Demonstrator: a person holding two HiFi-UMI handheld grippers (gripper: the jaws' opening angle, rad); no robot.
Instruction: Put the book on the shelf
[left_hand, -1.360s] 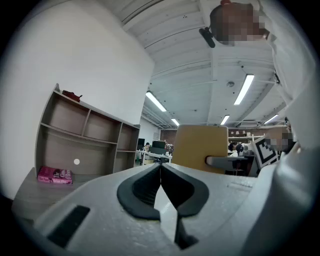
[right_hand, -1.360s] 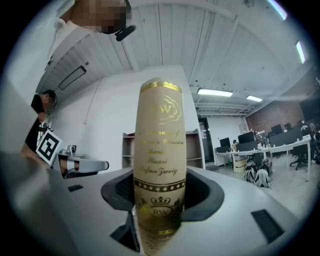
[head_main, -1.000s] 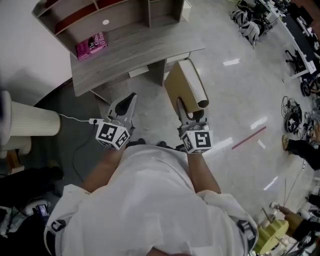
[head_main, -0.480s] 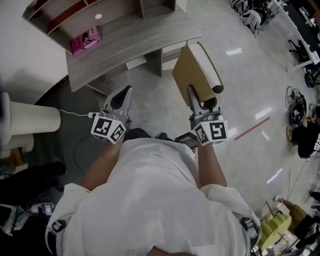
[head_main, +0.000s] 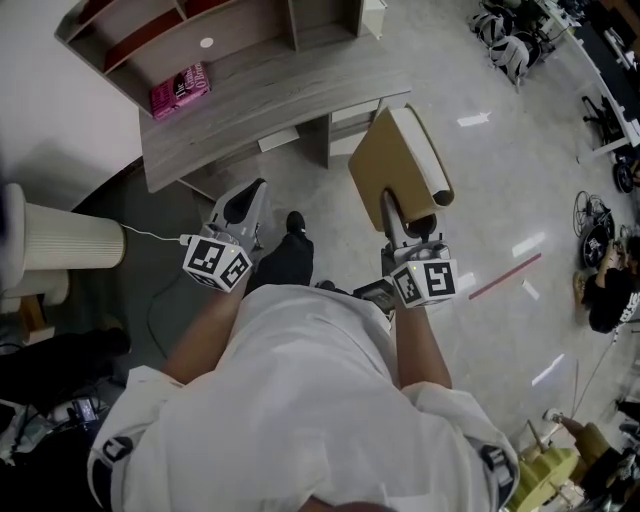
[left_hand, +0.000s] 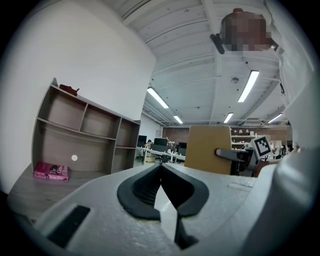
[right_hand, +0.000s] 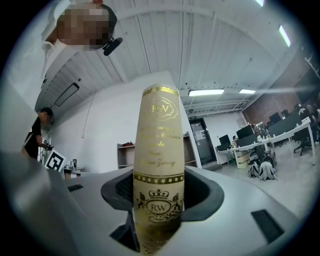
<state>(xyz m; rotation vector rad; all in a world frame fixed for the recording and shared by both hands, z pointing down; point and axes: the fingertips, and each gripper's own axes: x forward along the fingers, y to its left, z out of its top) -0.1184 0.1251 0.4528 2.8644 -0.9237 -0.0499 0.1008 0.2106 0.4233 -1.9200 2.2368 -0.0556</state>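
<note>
A tan book (head_main: 392, 158) with a cream, gold-printed spine (right_hand: 159, 150) stands upright in my right gripper (head_main: 388, 203), which is shut on its lower end. It hangs over the floor just right of the wooden shelf unit (head_main: 270, 85). The unit's open compartments (left_hand: 80, 135) sit along its back, and a pink book (head_main: 181, 88) lies flat on its top surface. My left gripper (head_main: 256, 190) is shut with nothing in it, held in front of the unit's near edge. In the left gripper view the tan book (left_hand: 209, 147) shows at the right, clamped by the other gripper.
A white pleated cylinder (head_main: 62, 240) stands at the left, with a cable (head_main: 150, 238) running across dark carpet. My black shoe (head_main: 290, 255) is between the grippers. A red strip (head_main: 503, 276) lies on the glossy floor, and a person (head_main: 608, 292) sits at the far right.
My right gripper has carried the tan book up and a little right, toward the shelf unit's right end. A foot has stepped forward between the grippers. The left gripper stays shut.
</note>
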